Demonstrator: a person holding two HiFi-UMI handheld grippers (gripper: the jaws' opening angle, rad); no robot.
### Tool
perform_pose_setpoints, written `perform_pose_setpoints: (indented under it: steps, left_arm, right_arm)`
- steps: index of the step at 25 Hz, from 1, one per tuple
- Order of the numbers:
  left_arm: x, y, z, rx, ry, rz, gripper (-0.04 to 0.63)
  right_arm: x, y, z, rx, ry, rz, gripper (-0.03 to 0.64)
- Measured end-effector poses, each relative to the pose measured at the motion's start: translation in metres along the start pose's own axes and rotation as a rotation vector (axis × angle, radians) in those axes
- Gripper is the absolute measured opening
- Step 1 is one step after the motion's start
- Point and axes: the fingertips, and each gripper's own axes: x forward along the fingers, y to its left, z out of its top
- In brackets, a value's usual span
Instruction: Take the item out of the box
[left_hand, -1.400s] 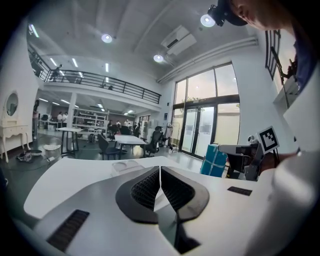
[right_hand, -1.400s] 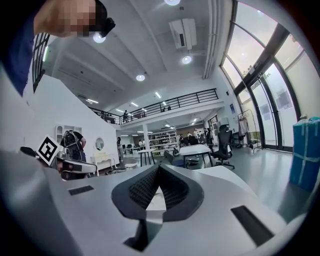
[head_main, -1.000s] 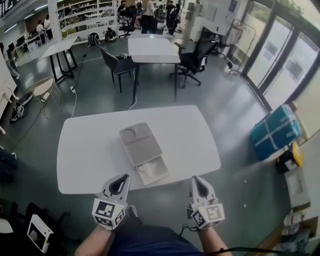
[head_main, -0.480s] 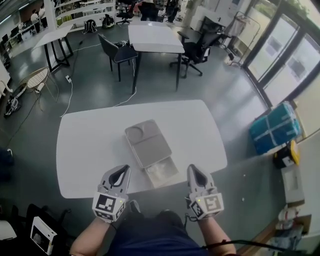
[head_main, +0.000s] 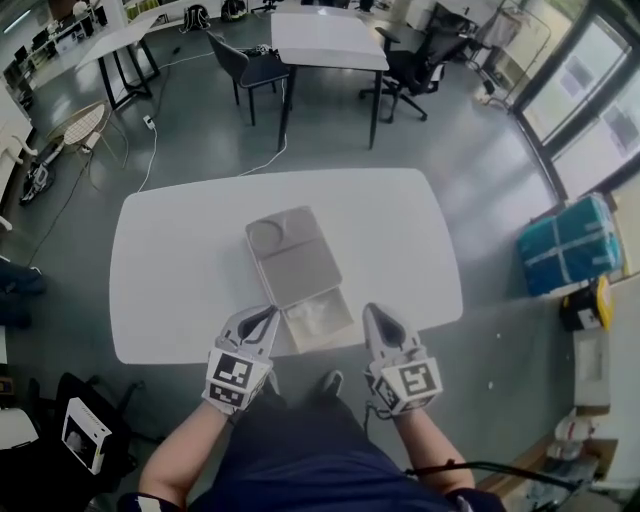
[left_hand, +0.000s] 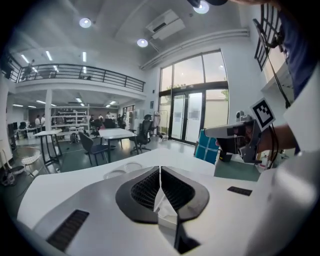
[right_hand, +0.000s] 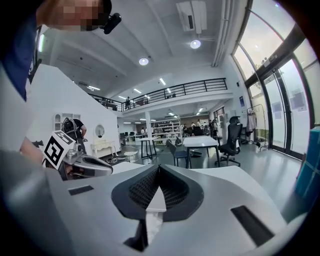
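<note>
**Both grippers closed and empty; item lying in box**

The white table (head_main: 180, 270) is standing in an open hall, its near edge facing the person. The grey box (head_main: 300, 272) is lying flat near the table's middle, skewed slightly, with a round recess showing at its far end. The left gripper (head_main: 262, 322) is hovering at the near table edge, just left of the box's near end; its jaws are pressing together with nothing between them. The right gripper (head_main: 377, 318) is hovering just right of that same end, jaws likewise meeting on nothing. The item (head_main: 318, 318), pale and crinkled, is sitting in the box's near compartment, between the two grippers; what it is cannot be told.
</note>
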Motion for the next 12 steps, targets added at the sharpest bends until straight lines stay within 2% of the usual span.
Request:
perform_pose_setpoints:
  steps: [6, 9, 12]
  left_arm:
    - [0.055, -0.026, -0.053, 0.065, 0.180, -0.079, 0.043]
    - [0.078, -0.038, -0.085, 0.130, 0.308, -0.140, 0.117]
    - [0.095, -0.051, -0.118, 0.195, 0.435, -0.191, 0.144]
  right_arm:
    - [-0.001, -0.021, -0.022, 0.007, 0.059, 0.011, 0.016]
    - [-0.005, -0.028, -0.028, 0.033, 0.062, -0.004, 0.016]
    - [-0.012, -0.033, -0.033, 0.047, 0.071, -0.023, 0.017]
